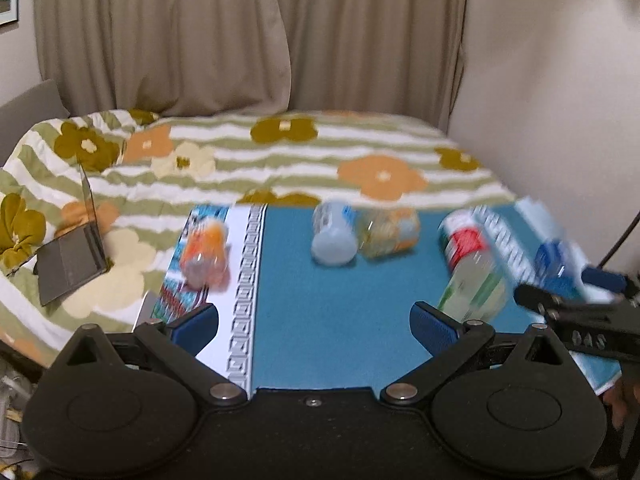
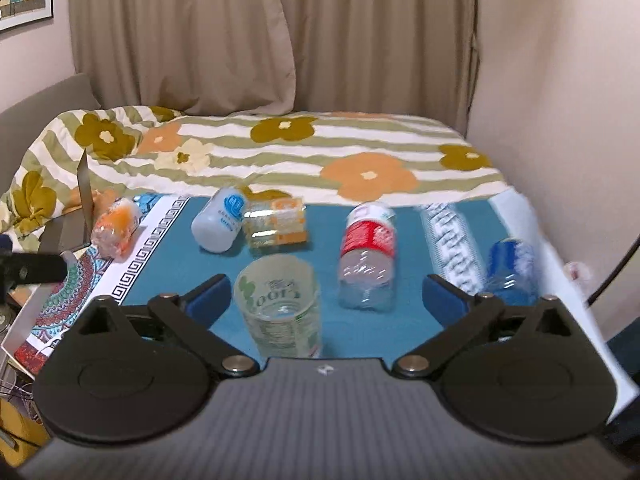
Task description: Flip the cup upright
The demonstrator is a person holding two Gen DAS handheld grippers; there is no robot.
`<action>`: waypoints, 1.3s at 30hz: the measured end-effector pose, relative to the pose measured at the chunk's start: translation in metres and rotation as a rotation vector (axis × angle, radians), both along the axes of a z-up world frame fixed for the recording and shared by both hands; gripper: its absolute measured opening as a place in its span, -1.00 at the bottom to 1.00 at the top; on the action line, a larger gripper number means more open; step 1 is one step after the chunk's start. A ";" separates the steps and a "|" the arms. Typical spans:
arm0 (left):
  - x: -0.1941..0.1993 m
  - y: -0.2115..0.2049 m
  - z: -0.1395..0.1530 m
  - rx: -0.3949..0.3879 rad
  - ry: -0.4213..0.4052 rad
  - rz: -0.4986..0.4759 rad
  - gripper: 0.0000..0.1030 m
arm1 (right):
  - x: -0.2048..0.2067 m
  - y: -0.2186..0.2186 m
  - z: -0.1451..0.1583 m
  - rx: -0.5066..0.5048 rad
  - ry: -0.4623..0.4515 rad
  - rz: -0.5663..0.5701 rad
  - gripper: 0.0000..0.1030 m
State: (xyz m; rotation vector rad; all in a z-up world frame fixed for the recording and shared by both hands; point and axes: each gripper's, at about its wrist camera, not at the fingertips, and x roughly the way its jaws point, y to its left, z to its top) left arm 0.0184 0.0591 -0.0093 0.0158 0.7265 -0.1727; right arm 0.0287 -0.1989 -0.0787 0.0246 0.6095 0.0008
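Right gripper (image 2: 326, 294): jaws spread wide, nothing gripped.
Left gripper (image 1: 314, 322): jaws spread wide, nothing gripped.
Cup: clear plastic cup with green print (image 2: 280, 312) on the teal mat (image 2: 360, 344), between the right gripper's fingers, touching neither; print reads inverted; looks empty.
Red-labelled clear bottle (image 2: 368, 256): lying down, just beyond the cup.
White bottle (image 2: 220, 224): on its side, further back.
Orange-labelled container (image 2: 278, 226): beside it; contents unclear.
Blue bottle (image 2: 514, 272): far right, blurred.
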 end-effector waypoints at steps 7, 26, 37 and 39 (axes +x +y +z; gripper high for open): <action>-0.011 -0.018 0.031 -0.015 -0.115 0.028 1.00 | -0.016 -0.025 0.048 -0.017 0.059 -0.022 1.00; -0.032 -0.054 0.016 0.100 -0.065 0.000 1.00 | -0.029 -0.063 0.038 0.000 0.184 -0.076 1.00; -0.034 -0.060 0.015 0.120 -0.057 -0.004 1.00 | -0.029 -0.064 0.039 0.002 0.183 -0.075 1.00; -0.033 -0.060 0.015 0.118 -0.053 -0.003 1.00 | -0.029 -0.065 0.039 0.003 0.184 -0.075 1.00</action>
